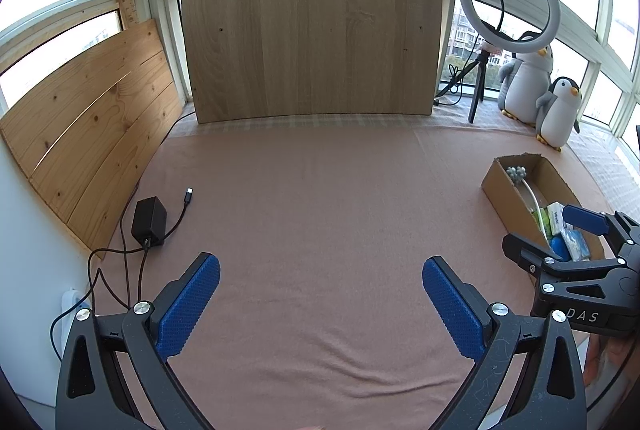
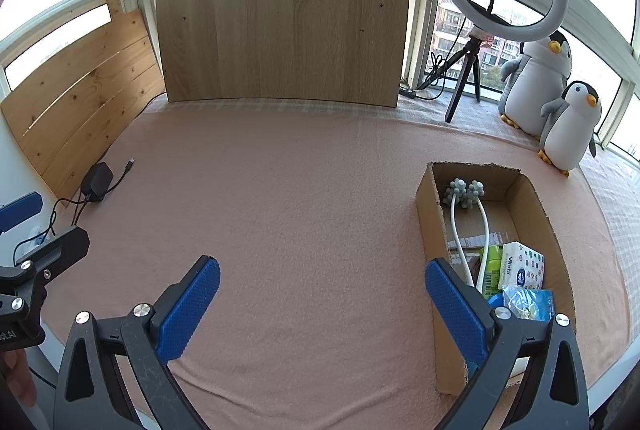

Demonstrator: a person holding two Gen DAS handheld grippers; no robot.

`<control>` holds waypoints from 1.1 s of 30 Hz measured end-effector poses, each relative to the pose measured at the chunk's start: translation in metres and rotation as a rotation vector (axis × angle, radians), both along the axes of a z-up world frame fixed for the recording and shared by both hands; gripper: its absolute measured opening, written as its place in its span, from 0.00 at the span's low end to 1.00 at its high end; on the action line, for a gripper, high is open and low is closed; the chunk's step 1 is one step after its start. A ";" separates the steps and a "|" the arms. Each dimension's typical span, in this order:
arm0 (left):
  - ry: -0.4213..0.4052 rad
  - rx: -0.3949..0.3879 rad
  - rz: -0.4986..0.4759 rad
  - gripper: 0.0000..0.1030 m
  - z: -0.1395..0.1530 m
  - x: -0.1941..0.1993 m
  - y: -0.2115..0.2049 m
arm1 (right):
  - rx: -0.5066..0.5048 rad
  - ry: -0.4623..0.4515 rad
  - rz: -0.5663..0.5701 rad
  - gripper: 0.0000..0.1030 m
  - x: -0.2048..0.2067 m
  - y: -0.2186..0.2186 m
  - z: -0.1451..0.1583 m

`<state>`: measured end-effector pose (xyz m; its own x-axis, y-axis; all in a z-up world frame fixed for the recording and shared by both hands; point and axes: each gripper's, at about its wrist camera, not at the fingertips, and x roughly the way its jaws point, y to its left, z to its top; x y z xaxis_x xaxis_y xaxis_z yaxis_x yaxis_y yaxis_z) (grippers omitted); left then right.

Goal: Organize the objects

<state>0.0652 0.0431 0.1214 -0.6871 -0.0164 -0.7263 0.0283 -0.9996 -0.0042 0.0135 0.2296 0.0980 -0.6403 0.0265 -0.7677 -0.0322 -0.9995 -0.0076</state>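
A cardboard box (image 2: 430, 213) (image 1: 502, 191) lies on the pink cloth at the right. Inside it I see a grey-headed massager with white arms (image 2: 466, 193), a green tube (image 2: 492, 268), a white tissue pack (image 2: 524, 266) and a blue packet (image 2: 530, 304). My right gripper (image 2: 322, 290) is open and holds nothing; its right finger overlaps the box's near left wall. My left gripper (image 1: 320, 290) is open over bare cloth, well left of the box. The right gripper (image 1: 560, 242) also shows at the right edge of the left wrist view, over the box's near end.
A black power adapter (image 1: 149, 222) with cables and a loose USB plug (image 1: 189, 194) lies at the left by pine boards (image 1: 92, 133). A wooden panel (image 1: 312, 29) stands at the back. A ring light on a tripod (image 1: 508, 1) and two plush penguins (image 2: 560, 101) stand back right.
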 end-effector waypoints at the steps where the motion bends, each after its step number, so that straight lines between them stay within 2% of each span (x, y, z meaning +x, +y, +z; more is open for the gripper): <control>1: 0.000 0.001 0.000 1.00 0.000 0.000 0.000 | -0.001 0.001 0.000 0.98 0.000 0.000 0.000; 33: -0.038 0.004 -0.008 1.00 -0.013 -0.022 -0.010 | -0.003 -0.027 0.015 0.98 -0.015 -0.002 -0.009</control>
<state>0.0431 0.0327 0.1089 -0.6592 -0.0082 -0.7519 0.0204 -0.9998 -0.0070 -0.0013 0.2274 0.0895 -0.6195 0.0147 -0.7848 -0.0175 -0.9998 -0.0049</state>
